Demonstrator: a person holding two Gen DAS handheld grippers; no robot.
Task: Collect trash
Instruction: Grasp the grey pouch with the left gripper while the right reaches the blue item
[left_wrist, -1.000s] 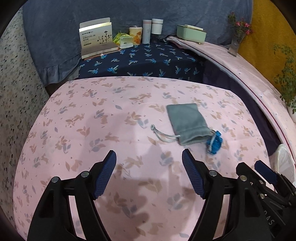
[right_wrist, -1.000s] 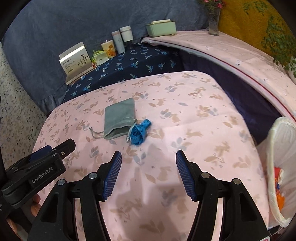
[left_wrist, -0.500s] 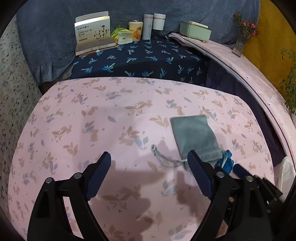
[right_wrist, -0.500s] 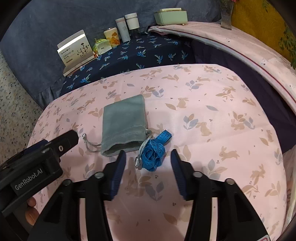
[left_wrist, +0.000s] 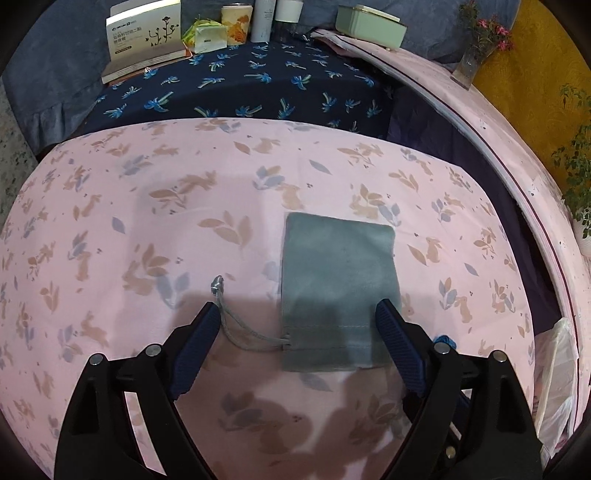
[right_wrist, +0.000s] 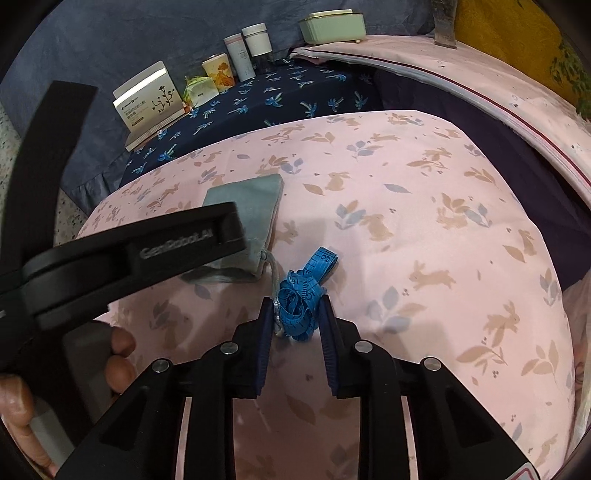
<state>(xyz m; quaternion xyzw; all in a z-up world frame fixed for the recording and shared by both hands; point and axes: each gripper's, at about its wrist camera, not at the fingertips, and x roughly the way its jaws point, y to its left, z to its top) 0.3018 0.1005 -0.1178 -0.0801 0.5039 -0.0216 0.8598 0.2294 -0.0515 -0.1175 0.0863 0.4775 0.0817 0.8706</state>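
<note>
A crumpled blue tape measure (right_wrist: 299, 302) lies on the pink rabbit-print cloth (right_wrist: 424, 229). My right gripper (right_wrist: 295, 314) has it between its jaws, which are closing, and both pads touch the bundle. A flat grey drawstring pouch (left_wrist: 340, 280) lies just left of the tape. My left gripper (left_wrist: 297, 314) stands open low over the pouch's mouth end, one fingertip (left_wrist: 212, 314) by the grey cord (left_wrist: 240, 332), the other at the pouch's right edge. In the left wrist view only a sliver of the tape (left_wrist: 443, 338) shows behind that finger.
A white plastic bag (left_wrist: 557, 354) hangs at the cloth's right edge. Behind, a dark blue floral surface (left_wrist: 258, 85) carries a booklet box (left_wrist: 144, 37), cups, bottles and a pale green box (left_wrist: 369, 26). A hand (right_wrist: 118, 354) holds the left gripper's handle.
My right gripper has come down to the tape measure and narrowed its jaws around it. My left gripper has moved forward and down over the pouch, its jaws a little wider.
</note>
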